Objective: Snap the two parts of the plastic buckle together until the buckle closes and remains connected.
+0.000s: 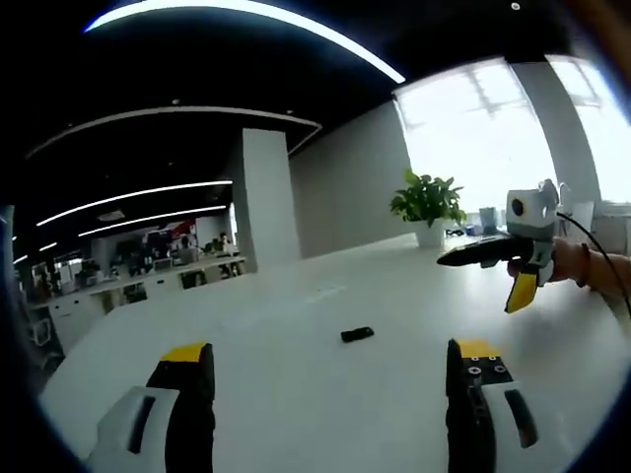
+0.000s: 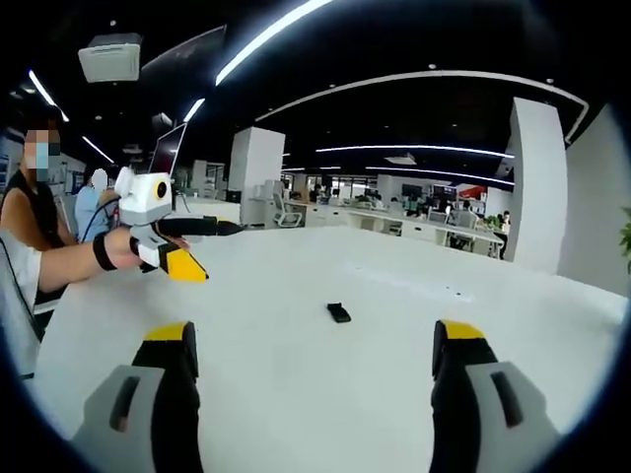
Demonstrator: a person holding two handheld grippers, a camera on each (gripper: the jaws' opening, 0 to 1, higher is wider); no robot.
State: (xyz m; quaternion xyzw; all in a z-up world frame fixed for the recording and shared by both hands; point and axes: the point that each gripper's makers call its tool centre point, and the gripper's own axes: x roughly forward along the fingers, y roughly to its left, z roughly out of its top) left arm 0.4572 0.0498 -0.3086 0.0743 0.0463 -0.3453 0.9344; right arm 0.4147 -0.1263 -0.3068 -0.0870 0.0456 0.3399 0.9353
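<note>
Left gripper view: the left gripper (image 1: pixel 330 379) hangs over a broad white counter (image 1: pixel 296 414), its jaws spread wide and holding nothing. The buckle (image 1: pixel 357 335) lies as one small dark piece on the counter at about 12 o'clock from the gap between the jaws, well ahead of them. Whether it is both halves or only one is too small to tell. At 2 o'clock the right gripper (image 1: pixel 503 271) is held up above the counter by a hand (image 1: pixel 572 264); one yellow tip hangs down and nothing seems to be between its jaws. A potted plant (image 1: pixel 429 205) stands far back near the bright windows.

Right gripper view: the right gripper (image 2: pixel 311 379) also floats above the counter with its jaws wide apart and empty. The buckle sits at roughly 12 o'clock, slightly right of centre, well clear of the jaw tips. The left gripper appears at 10 o'clock, raised in the person's hand (image 2: pixel 123 248), away from the buckle.

Risks from here, as I judge them: the piece is small and flat on a slick surface, so a jaw closing off-centre could flick it away or pinch only an edge. If the halves meet misaligned, they may seem joined without latching. Both grippers crowding in could also hide the buckle from sight.
</note>
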